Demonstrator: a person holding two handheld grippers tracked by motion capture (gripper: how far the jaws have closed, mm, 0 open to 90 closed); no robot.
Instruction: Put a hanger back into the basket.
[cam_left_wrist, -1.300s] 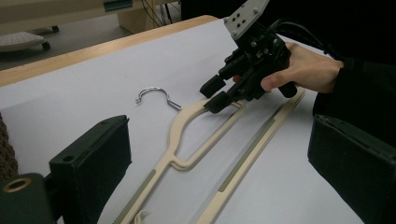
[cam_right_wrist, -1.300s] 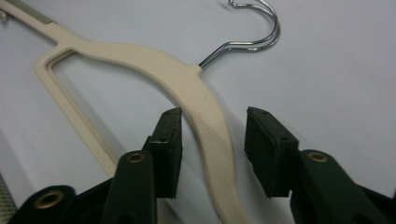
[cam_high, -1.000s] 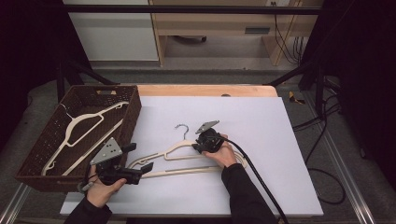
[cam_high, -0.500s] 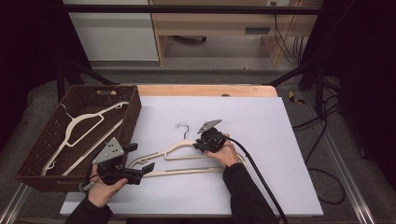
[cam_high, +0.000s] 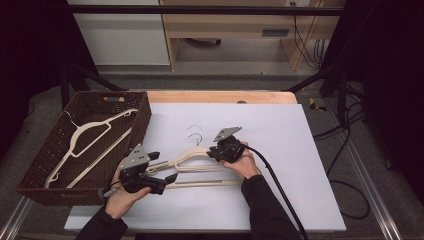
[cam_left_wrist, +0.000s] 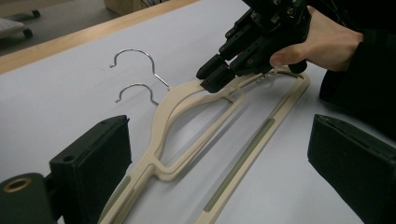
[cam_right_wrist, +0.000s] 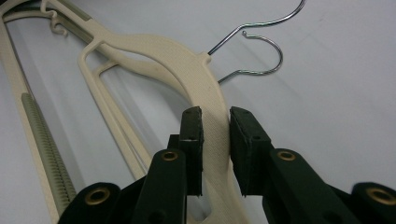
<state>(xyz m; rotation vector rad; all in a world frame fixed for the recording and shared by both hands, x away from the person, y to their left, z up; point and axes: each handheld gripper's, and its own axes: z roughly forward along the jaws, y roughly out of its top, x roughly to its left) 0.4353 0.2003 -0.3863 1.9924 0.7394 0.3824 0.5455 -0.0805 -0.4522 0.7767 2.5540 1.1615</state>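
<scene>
A basket (cam_high: 30, 187) is sitting at the table's (cam_high: 310, 150) left edge. Beside it, the left gripper (cam_high: 167, 167) is hovering released around the hangers' (cam_high: 192, 156) left end. The hangers are lying mid-table. The right gripper (cam_right_wrist: 215, 135) has just been closing and is now clenching their right shoulder.

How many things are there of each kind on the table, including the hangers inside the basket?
Cream hangers on the white sheet: 2 (upper, lower)
Cream hangers in the basket: 2 (one, another)
Brown woven basket: 1
Grippers: 2 (left gripper, right gripper)
Total: 7
</scene>
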